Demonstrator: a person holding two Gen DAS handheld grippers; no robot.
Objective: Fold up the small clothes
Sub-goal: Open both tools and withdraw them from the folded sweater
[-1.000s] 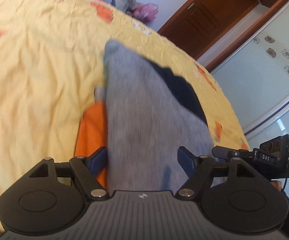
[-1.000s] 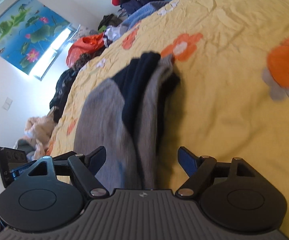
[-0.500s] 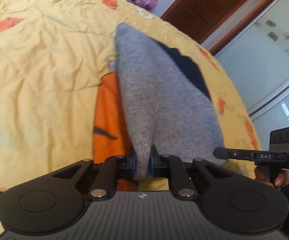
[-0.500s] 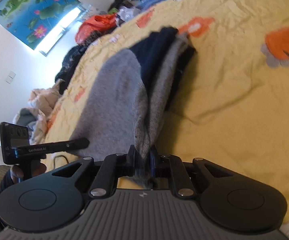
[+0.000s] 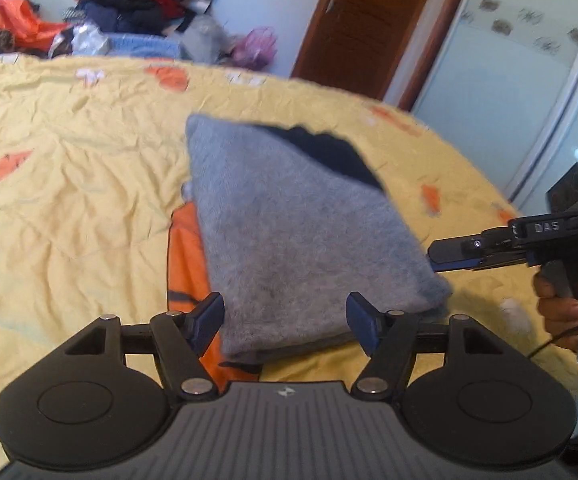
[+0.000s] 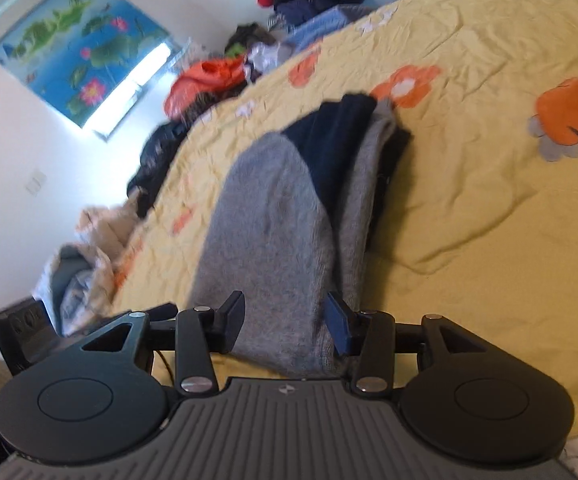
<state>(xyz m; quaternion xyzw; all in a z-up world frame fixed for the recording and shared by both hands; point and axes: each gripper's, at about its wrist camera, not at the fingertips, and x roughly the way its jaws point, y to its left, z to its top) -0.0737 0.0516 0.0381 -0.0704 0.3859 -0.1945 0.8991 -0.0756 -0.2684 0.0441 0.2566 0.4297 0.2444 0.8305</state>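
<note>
A folded grey knit garment point(image 5: 289, 232) with a dark navy part point(image 5: 329, 156) lies on the yellow bedspread point(image 5: 69, 200). My left gripper point(image 5: 285, 316) is open, its fingers either side of the garment's near edge, not gripping. The same garment shows in the right wrist view point(image 6: 273, 232), navy part point(image 6: 329, 140) toward the far end. My right gripper point(image 6: 285, 322) is open around the near end there. The right gripper also shows from the side in the left wrist view point(image 5: 469, 252), at the garment's right corner.
The bedspread has orange flower prints point(image 6: 565, 112). A pile of clothes point(image 5: 129, 4) lies beyond the bed's far edge. A wooden door point(image 5: 369, 20) and a glass wardrobe front point(image 5: 529, 80) stand at the right. More clothes point(image 6: 89, 248) lie beside the bed.
Both grippers were shut on the garment's near edge half a second ago; now both have opened and let it go. The garment lies flatter on the bed.
</note>
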